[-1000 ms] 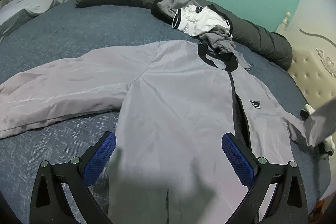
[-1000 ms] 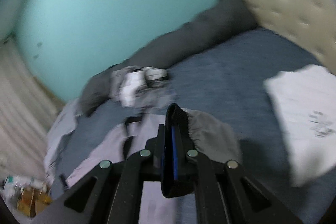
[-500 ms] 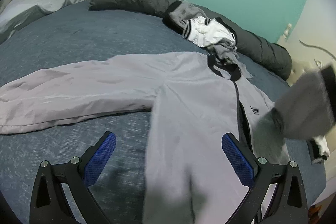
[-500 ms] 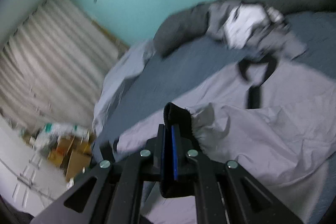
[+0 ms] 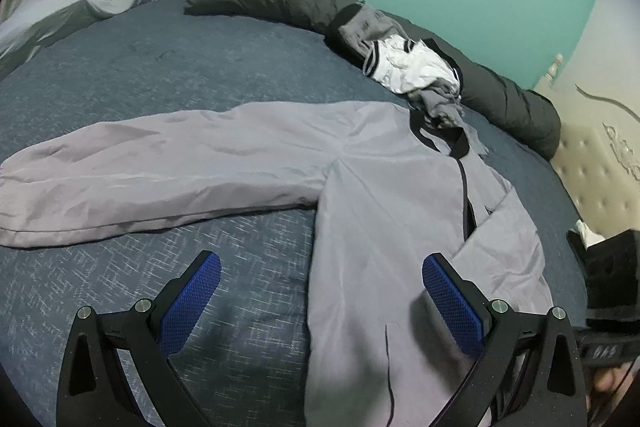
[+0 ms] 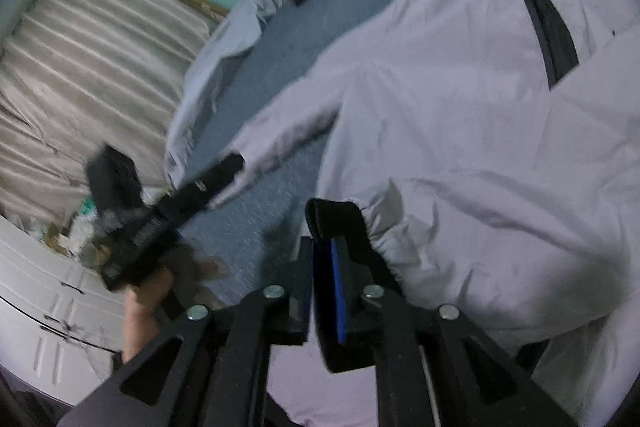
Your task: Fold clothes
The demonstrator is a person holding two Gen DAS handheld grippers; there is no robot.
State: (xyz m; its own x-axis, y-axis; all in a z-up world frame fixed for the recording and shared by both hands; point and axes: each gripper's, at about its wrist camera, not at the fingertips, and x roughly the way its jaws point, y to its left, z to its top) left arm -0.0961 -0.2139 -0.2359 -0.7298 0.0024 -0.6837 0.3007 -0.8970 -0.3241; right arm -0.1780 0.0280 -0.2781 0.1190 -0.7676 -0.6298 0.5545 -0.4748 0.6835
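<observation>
One sleeve crossed over the jacket, the other lying out flat

The grey jacket (image 5: 384, 211) lies face-up mid-frame on the blue bed (image 5: 160, 75). The right gripper (image 6: 340, 267), clamped on the black cuff (image 6: 336, 223), holds one sleeve across the chest. The left gripper (image 5: 320, 295) hovers with its fingers wide apart at lower centre; the other sleeve (image 5: 152, 167) stretches toward the left edge, unfolded, as is the body.

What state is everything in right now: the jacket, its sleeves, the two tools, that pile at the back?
Grey jacket: spread flat on the bed, front up.
Far sleeve: stretched straight out.
Near sleeve: folded across the body.
Left tool: open, empty.
Right tool: shut on the sleeve cuff.
Clothes pile: crumpled, unfolded.
</observation>
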